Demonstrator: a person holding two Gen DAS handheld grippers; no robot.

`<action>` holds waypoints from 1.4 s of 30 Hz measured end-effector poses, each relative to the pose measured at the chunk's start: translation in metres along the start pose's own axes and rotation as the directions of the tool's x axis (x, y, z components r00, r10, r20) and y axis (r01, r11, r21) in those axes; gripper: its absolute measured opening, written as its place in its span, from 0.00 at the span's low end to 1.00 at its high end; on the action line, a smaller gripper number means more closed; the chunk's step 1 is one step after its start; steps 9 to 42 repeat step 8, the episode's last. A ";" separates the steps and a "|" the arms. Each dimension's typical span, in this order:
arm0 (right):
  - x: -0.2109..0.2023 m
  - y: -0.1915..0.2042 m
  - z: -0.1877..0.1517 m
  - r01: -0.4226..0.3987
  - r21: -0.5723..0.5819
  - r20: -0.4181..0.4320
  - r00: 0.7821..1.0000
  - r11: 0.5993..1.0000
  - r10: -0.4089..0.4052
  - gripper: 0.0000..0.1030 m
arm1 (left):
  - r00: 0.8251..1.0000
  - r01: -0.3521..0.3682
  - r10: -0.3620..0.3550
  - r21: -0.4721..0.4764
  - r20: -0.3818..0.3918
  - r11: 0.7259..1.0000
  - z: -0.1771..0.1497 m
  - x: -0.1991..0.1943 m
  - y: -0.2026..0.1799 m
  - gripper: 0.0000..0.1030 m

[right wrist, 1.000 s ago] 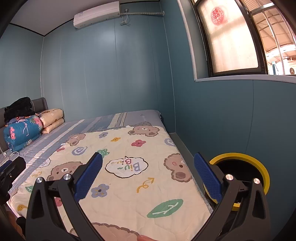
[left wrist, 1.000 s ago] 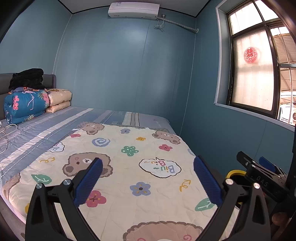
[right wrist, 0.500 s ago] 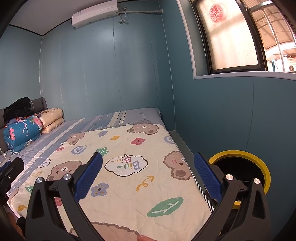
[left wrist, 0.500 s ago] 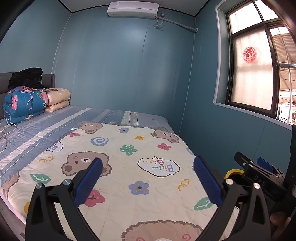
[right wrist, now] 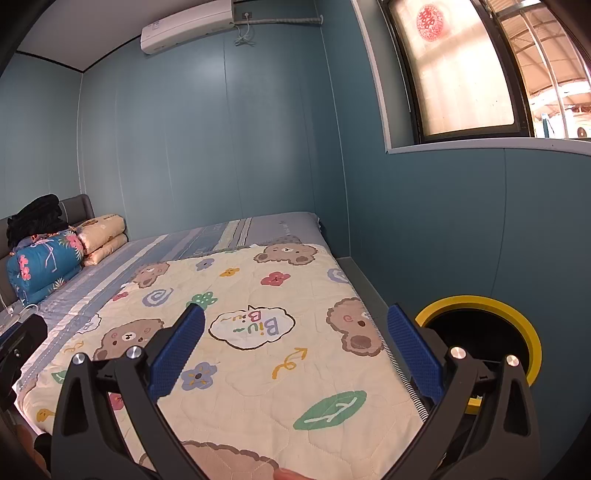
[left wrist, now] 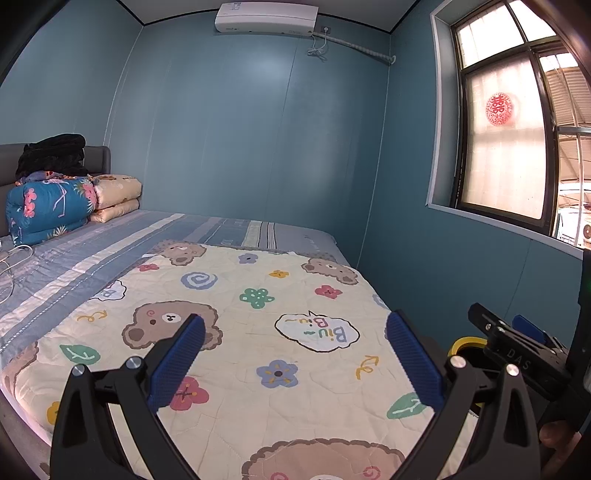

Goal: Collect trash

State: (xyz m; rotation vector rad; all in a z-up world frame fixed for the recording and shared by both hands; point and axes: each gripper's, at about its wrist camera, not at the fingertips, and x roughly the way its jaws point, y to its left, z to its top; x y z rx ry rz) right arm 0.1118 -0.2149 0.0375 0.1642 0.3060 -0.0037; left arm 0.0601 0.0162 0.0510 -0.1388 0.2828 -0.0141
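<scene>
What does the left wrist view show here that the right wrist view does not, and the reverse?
Only the left wrist view shows the right gripper from outside, low at the right edge, hiding most of the yellow-rimmed bin. Only the right wrist view shows that bin's open mouth and the floor strip between bed and wall. Both share the bear quilt, folded bedding, air conditioner, window, and open, empty jaws.

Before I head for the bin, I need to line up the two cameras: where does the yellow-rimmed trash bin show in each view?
Left wrist: yellow-rimmed trash bin at lower right, mostly hidden behind the right gripper.
Right wrist: bin at lower right, between bed and wall.
Shared landmark: the Biu speech bubble on the quilt.
</scene>
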 end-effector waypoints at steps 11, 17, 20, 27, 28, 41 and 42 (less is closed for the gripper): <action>0.001 -0.001 0.000 0.000 0.001 -0.001 1.000 1.000 0.000 0.92 | 1.000 0.006 -0.006 -0.004 -0.010 1.000 0.000 0.002 0.001 0.92; 0.001 -0.001 0.000 0.000 0.001 -0.001 1.000 1.000 0.000 0.92 | 1.000 0.006 -0.006 -0.004 -0.010 1.000 0.000 0.002 0.001 0.92; 0.001 -0.001 0.000 0.000 0.001 -0.001 1.000 1.000 0.000 0.92 | 1.000 0.006 -0.006 -0.004 -0.010 1.000 0.000 0.002 0.001 0.92; 0.001 -0.001 0.000 0.000 0.001 -0.001 1.000 1.000 0.000 0.92 | 1.000 0.006 -0.006 -0.004 -0.010 1.000 0.000 0.002 0.001 0.92; 0.001 -0.001 0.000 0.000 0.001 -0.001 1.000 1.000 0.000 0.92 | 1.000 0.006 -0.006 -0.004 -0.010 1.000 0.000 0.002 0.001 0.92; 0.001 -0.001 0.000 0.000 0.001 -0.001 1.000 1.000 0.000 0.92 | 1.000 0.006 -0.006 -0.004 -0.010 1.000 0.000 0.002 0.001 0.92; 0.001 -0.001 0.000 0.000 0.001 -0.001 1.000 1.000 0.000 0.92 | 1.000 0.006 -0.006 -0.004 -0.010 1.000 0.000 0.002 0.001 0.92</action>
